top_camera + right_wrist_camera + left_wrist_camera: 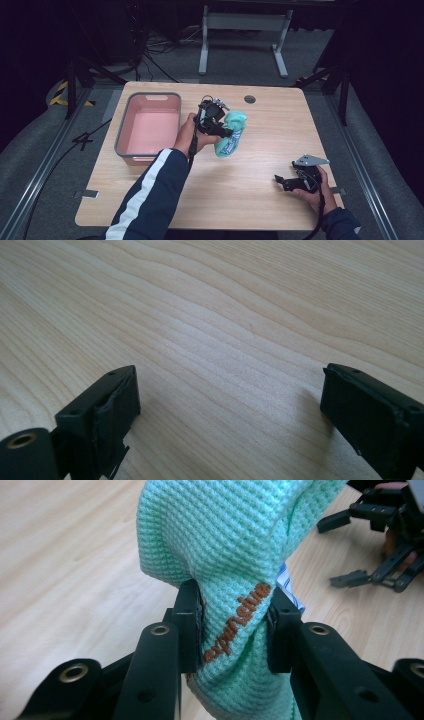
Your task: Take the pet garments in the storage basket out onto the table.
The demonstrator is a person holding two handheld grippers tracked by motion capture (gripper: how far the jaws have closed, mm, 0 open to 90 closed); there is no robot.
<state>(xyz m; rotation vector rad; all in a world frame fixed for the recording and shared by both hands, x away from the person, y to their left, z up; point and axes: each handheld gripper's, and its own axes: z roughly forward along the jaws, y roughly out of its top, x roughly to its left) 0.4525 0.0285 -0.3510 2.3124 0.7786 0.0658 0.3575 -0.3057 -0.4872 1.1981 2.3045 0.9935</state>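
From the high view, my left gripper (223, 131) is out over the middle of the wooden table (260, 175), its jaws clamped on a mint-green cloth (234, 131) that hangs bunched just to its right, with a patch of white and blue print at the cloth's lower end. Just to the left of my left hand (186, 135) sits a grey bin with a pink inside (131, 122), near the table's left edge; nothing lies in it that I can make out. A small dark round hole (250, 99) is set in the tabletop toward the far edge, beyond the cloth. My right gripper (281, 181) rests low near the front right corner, well apart from the cloth, its jaws spread and holding nothing. Beyond the table are a grey floor, some cables and the legs of a white frame (244, 37).

In the left gripper view, my two black jaws press in on either side of the waffle-knit cloth (225, 555), pinching a fold that carries orange stitched lettering (240, 622). The cloth blocks much of what lies ahead. A bit of blue and white fabric peeks out behind it. At the upper right my other gripper (350, 550) shows farther off, jaws apart, over the table (65, 555).

In the right gripper view, my jaws stand wide apart over bare wood grain (225, 325), with nothing between them.
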